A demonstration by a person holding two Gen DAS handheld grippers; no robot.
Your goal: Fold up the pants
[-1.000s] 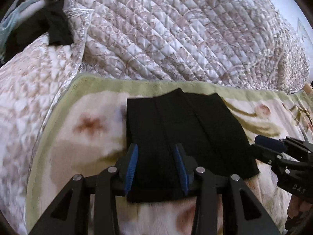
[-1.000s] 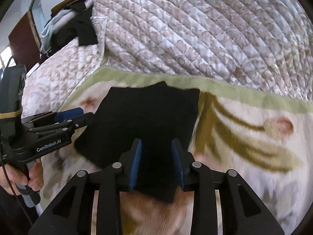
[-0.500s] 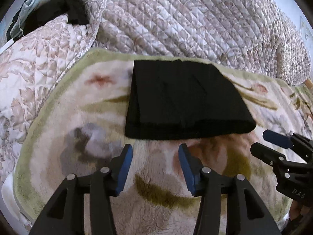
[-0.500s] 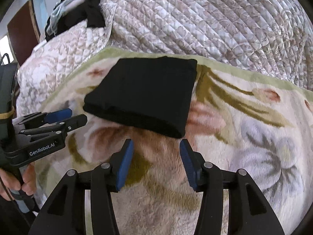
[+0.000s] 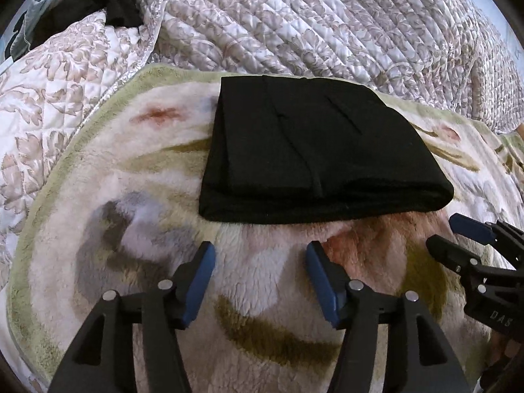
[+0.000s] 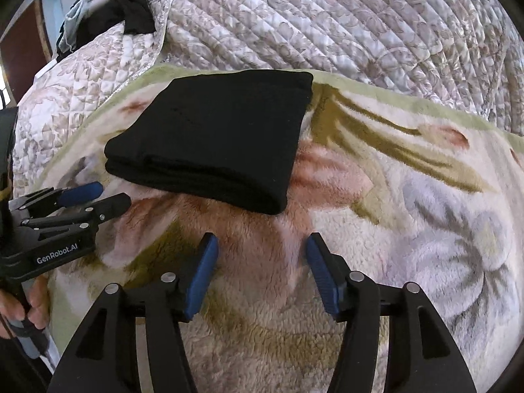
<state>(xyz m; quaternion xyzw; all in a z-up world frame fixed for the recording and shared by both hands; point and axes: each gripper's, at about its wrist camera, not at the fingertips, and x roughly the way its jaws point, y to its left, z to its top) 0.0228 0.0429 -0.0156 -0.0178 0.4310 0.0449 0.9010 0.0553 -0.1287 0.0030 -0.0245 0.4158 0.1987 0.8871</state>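
The black pants [image 5: 314,154] lie folded into a flat rectangle on a fleecy floral blanket [image 5: 137,170]. They also show in the right wrist view [image 6: 216,140]. My left gripper [image 5: 260,255] is open and empty, held a little short of the fold's near edge. My right gripper [image 6: 262,245] is open and empty, just short of the fold's near right corner. Each gripper shows in the other's view: the right one at the right edge [image 5: 458,235], the left one at the left edge [image 6: 101,196].
A quilted leaf-print bedspread [image 5: 327,26] rises behind the blanket. A pile of dark and pale clothes [image 6: 108,13] lies at the far left on the bed. A hand [image 6: 19,308] holds the left gripper's handle.
Both grippers have opened, let go of the pants and drawn back toward me. The pants now lie folded and still on the blanket.
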